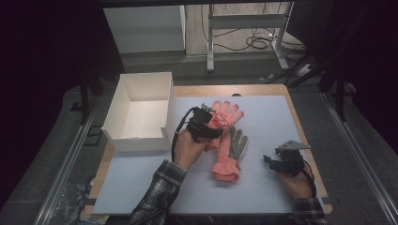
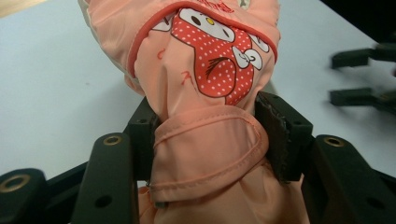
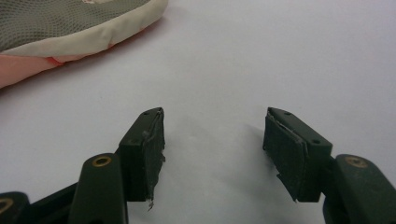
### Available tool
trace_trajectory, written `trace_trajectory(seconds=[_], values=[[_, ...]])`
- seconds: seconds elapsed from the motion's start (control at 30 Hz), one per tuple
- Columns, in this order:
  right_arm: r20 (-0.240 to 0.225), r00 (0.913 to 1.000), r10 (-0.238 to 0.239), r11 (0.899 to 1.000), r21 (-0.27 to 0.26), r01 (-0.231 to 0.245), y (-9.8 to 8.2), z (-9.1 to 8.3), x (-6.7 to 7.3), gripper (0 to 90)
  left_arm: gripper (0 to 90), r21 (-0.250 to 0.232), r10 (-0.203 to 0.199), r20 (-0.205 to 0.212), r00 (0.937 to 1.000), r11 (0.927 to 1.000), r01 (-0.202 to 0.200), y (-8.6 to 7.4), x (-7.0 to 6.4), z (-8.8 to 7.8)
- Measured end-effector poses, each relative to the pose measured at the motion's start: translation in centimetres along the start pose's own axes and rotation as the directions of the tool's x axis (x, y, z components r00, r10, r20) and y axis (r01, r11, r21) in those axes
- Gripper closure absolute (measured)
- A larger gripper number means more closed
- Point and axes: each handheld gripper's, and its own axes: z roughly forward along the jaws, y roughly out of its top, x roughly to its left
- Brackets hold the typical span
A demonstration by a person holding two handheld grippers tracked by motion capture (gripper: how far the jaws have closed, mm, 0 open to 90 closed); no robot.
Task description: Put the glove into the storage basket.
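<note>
Pink glove [image 2: 205, 154] pinched at its wrist band by the left gripper [image 2: 205, 140].
Its printed back and fingers extend beyond the fingertips; a grey glove [image 1: 238, 143] lies just beside. The right gripper [image 3: 212, 154] rests spread, with bare mat [image 3: 280, 56] between its fingers.

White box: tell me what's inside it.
The white box looks empty: bare white floor and inner walls show in the high view. Its near wall hides the strip of floor just behind it.
</note>
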Motion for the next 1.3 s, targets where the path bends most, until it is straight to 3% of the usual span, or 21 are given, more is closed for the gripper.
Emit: trace_trajectory(seconds=[0.23, 0.53, 0.67, 0.83, 1.0, 1.2, 1.3], values=[[0.000, 1.0000, -0.002, 1.000, 0.000, 0.002, 0.0, 0.0, 0.0, 38.7, 46.3, 0.004, 0.049, 0.020, 0.9986, 0.9988, -0.049, -1.0, -2.9, -0.9], [-0.001, 1.0000, 0.000, 1.000, 0.002, 0.000, 0.0, 0.0, 0.0, 38.7, 45.5, 0.022, 0.075, 0.044, 0.9962, 0.9968, -0.076, -2.3, -5.3, 0.9], [0.000, 1.0000, -0.002, 1.000, 0.002, 0.002, 0.0, 0.0, 0.0, 38.7, 43.5, 0.036, 0.087, 0.042, 0.9953, 0.9954, -0.089, -3.0, -5.8, 1.8], [0.001, 1.0000, -0.001, 1.000, 0.001, 0.001, 0.0, 0.0, 0.0, 38.6, 32.4, 0.042, 0.100, 0.042, 0.9941, 0.9939, -0.102, -3.7, -5.8, 2.4], [0.009, 1.0000, -0.004, 1.000, 0.002, 0.004, 0.0, 0.0, 0.1, 37.2, 23.2, 0.033, 0.105, 0.059, 0.9928, 0.9938, -0.107, -4.0, -5.5, 2.0], [0.018, 0.9998, 0.000, 1.000, -0.001, 0.000, 0.1, -0.1, 0.2, 36.4, 18.1, 0.012, 0.117, 0.093, 0.9888, 0.9929, -0.118, -4.2, -5.3, 1.2], [-0.005, 0.9999, 0.011, 1.000, -0.006, -0.011, 0.2, -0.1, 0.4, 36.6, 17.0, 0.008, 0.124, 0.091, 0.9881, 0.9920, -0.126, -4.2, -5.3, 0.8]])
